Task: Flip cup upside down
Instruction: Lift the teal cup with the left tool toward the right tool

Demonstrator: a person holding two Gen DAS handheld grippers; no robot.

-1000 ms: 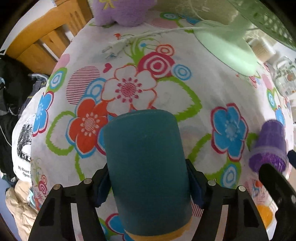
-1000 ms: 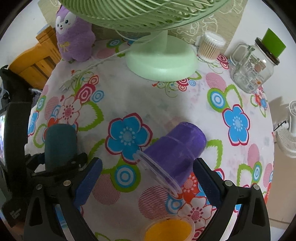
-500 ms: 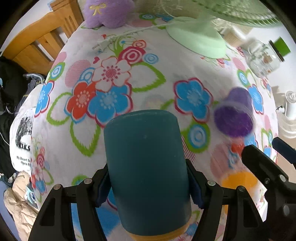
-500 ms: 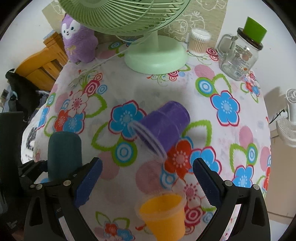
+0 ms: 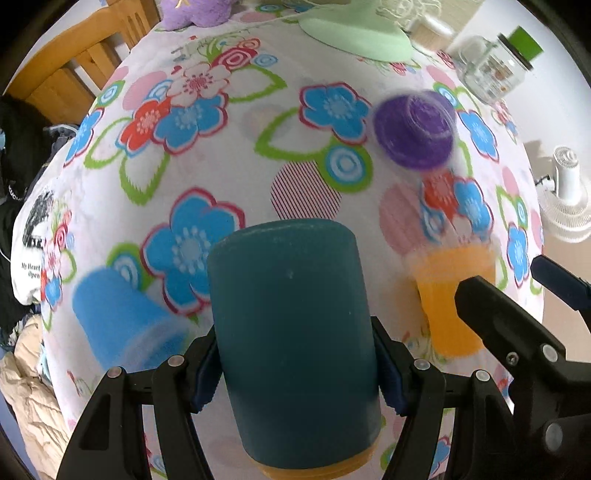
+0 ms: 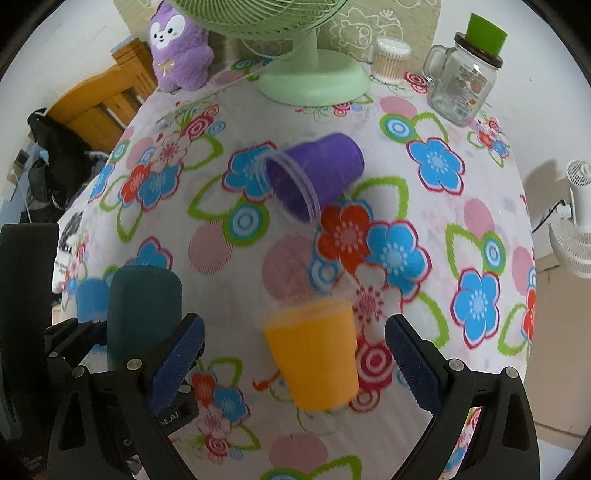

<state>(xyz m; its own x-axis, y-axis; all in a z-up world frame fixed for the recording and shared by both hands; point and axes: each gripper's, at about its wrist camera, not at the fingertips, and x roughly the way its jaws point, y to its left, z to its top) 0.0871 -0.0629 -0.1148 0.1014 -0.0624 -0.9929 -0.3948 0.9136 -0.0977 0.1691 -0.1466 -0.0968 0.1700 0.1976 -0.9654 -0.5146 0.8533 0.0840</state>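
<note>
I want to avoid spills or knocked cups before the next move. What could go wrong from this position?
1. The left hand-held gripper is clamped on the teal cup near its rim end, so the cup may slip or twist while turning.
2. The right hand-held gripper is open around the orange cup; closing off-centre could tip it.
3. The purple cup lies on its side on the tablecloth and may roll if bumped.

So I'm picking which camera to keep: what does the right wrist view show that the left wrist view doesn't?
Only the right wrist view shows the plush toy's face, the fan grille and the purple cup's open mouth. Only the left wrist view shows the yellow band under the teal cup. Both show the teal cup, purple cup, orange cup, blue cup and jar.
</note>
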